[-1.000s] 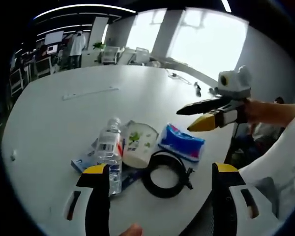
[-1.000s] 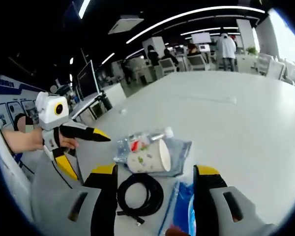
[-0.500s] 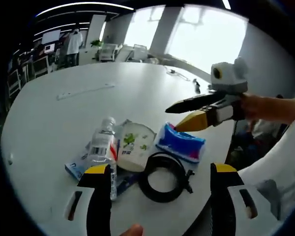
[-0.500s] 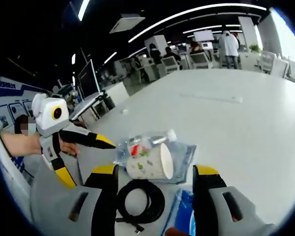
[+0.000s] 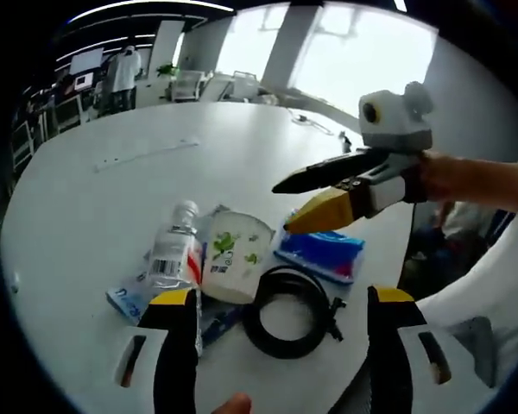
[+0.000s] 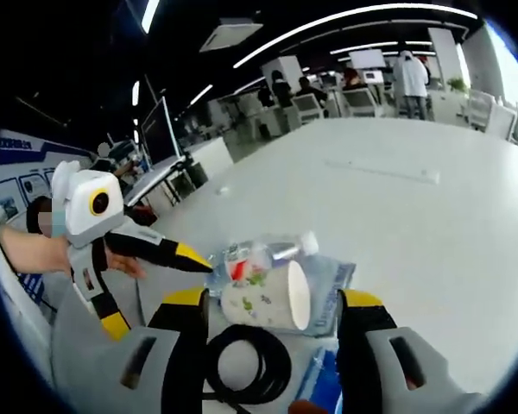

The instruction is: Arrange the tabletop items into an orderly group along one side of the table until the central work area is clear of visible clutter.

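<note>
White surface (image 5: 86,216), broad and mostly bare, carries one tight cluster just ahead of both pairs of jaws: a plastic water bottle (image 5: 173,259) lying on its side, a paper cup (image 5: 229,263) printed with green leaves tipped over beside it, a black coiled cable (image 5: 285,310) and a blue tissue pack (image 5: 324,252), with a flat clear packet (image 6: 328,289) under the cup and bottle

Over the last second the right gripper (image 5: 315,198) has pushed in from the side of the left gripper view and now hangs above the tissue pack and the cup's rim, its jaws parted with nothing between them; before, it stood farther off. The right gripper view has also drawn nearer the cup. The left gripper (image 6: 168,254) shows beside the bottle, jaws spread wide and empty, where it had been back from it

None of the items has shifted. My reading is that both grippers are closing on the pile for a first pick, so the tidying itself is not yet begun
</note>
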Tool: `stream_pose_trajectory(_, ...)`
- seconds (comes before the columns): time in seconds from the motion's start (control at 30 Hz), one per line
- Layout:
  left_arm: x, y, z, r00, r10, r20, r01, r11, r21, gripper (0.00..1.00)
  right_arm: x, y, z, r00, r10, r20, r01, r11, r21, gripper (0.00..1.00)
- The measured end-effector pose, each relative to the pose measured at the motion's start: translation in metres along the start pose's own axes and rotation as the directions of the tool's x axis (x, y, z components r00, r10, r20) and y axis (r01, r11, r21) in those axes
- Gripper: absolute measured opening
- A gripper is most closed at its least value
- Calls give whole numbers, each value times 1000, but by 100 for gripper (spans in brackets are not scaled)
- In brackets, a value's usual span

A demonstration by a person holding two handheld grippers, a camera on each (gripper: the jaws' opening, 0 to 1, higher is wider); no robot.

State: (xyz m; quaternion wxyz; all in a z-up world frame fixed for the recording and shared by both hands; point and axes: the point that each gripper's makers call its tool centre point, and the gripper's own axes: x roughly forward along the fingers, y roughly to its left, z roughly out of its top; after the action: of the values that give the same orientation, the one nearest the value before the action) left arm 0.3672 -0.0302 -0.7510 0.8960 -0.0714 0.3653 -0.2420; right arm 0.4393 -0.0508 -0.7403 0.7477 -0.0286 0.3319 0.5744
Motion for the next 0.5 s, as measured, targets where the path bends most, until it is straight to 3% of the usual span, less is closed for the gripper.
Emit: stream_pose_trajectory(0.5, 12, 1, 5, 1000, -15, -17, 16, 1000, 18, 77, 20, 6, 1, 999, 43, -27, -42, 999, 26, 53)
